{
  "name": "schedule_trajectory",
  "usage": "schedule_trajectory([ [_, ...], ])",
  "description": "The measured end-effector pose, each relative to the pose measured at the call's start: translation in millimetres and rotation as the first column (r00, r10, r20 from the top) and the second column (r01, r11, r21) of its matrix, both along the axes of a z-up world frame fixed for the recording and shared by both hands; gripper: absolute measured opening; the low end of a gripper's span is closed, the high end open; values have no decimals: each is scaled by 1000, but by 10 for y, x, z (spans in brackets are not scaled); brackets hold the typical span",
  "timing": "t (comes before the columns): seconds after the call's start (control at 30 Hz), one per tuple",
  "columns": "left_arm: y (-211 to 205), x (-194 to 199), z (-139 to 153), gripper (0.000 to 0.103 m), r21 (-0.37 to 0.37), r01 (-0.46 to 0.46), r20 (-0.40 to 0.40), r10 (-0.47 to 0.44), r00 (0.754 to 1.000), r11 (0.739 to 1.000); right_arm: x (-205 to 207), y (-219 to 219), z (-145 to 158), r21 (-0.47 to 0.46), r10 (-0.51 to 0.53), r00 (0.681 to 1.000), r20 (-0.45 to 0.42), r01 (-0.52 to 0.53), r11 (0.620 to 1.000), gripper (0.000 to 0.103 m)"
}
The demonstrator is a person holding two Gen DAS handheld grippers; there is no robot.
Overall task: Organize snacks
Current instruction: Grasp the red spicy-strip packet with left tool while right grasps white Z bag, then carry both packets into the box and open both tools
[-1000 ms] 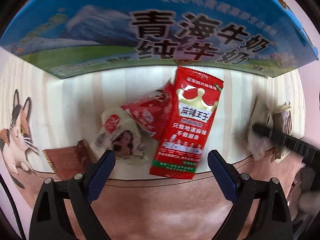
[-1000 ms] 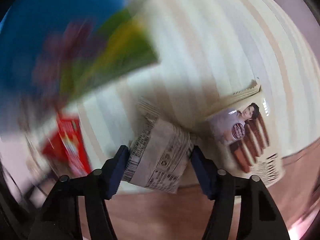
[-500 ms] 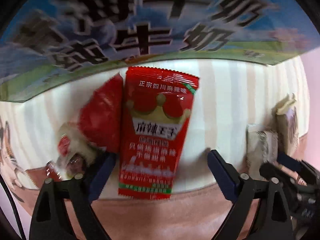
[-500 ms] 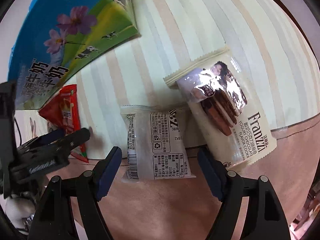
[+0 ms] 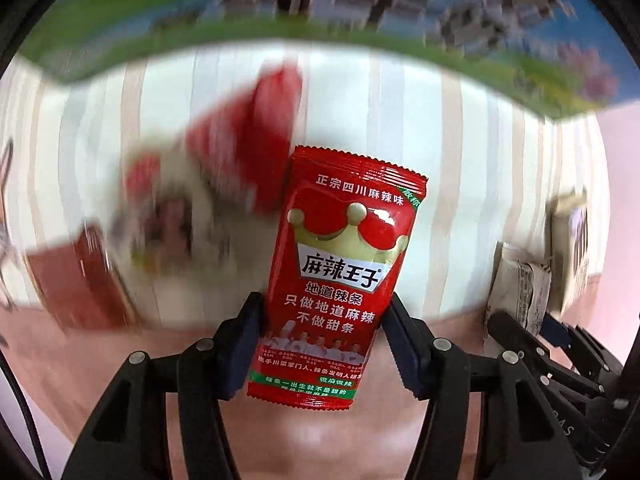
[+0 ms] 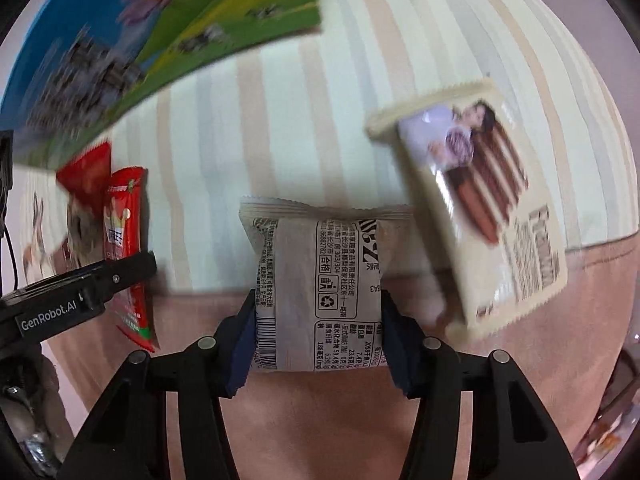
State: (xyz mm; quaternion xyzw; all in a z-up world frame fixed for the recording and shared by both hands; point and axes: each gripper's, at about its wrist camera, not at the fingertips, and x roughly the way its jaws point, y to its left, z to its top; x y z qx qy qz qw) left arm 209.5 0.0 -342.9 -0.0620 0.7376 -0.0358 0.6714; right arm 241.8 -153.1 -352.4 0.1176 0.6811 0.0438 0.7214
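I have the red spicy-strip packet (image 5: pixel 342 276) pinched between the blue pads of my left hand-held gripper (image 5: pixel 322 340), whose jaws are closing on it above the striped cloth (image 5: pixel 452 184) on the bench. My right hand-held gripper (image 6: pixel 316 332) is likewise closing on the grey-white snack packet (image 6: pixel 320 284), which sits between its pads. Around them lie a cream biscuit packet (image 6: pixel 480 208), blurred red-and-white wrappers (image 5: pixel 224 184), and the blue-green milk carton (image 6: pixel 132 48) at the far edge.
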Motion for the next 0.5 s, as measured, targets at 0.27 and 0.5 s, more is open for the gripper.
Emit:
schedule_trajectory([
  [0.27,-126,-465,-219,59,21,102,-74,-100,992,995,-472,198,-129,49,85,988,-130,-79,996,61],
  [0.5,-450,-425,-305,60,66,162,-76,-157,985,985,-263,-39,-187,64,19,992,-122,-11,998,66],
])
